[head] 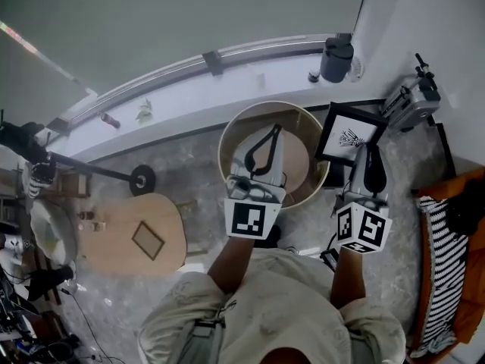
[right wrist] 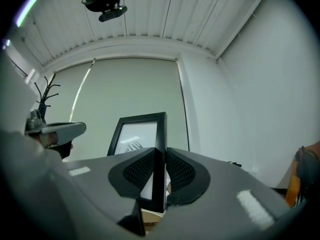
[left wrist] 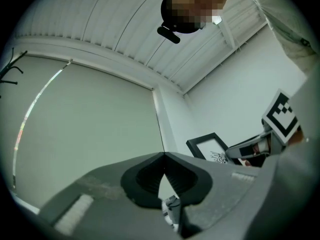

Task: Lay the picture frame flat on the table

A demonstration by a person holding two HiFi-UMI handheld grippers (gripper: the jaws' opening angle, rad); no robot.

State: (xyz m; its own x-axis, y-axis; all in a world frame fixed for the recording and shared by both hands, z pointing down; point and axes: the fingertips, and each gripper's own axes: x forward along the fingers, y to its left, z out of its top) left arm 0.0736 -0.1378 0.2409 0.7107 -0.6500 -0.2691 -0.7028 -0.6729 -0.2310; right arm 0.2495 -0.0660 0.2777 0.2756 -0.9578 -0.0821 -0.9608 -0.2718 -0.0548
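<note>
A black picture frame [head: 350, 135] with a white mat and a small dark drawing hangs tilted over the right edge of the round wooden table [head: 227, 139]. My right gripper [head: 370, 156] is shut on the frame's right border, and in the right gripper view the frame [right wrist: 137, 134] stands upright with that border pinched between the pads [right wrist: 160, 151]. My left gripper [head: 268, 136] hovers over the table top, shut with nothing in it; its fingertips meet [left wrist: 163, 156]. The left gripper view shows the frame [left wrist: 207, 146] off to the right.
A dark cylinder [head: 336, 58] stands on the white windowsill. A silver device [head: 409, 105] sits right of the frame. A striped cushion [head: 443, 264] lies on an orange seat at the far right. A low wooden board [head: 136, 237] and a black stand [head: 140, 179] are on the floor to the left.
</note>
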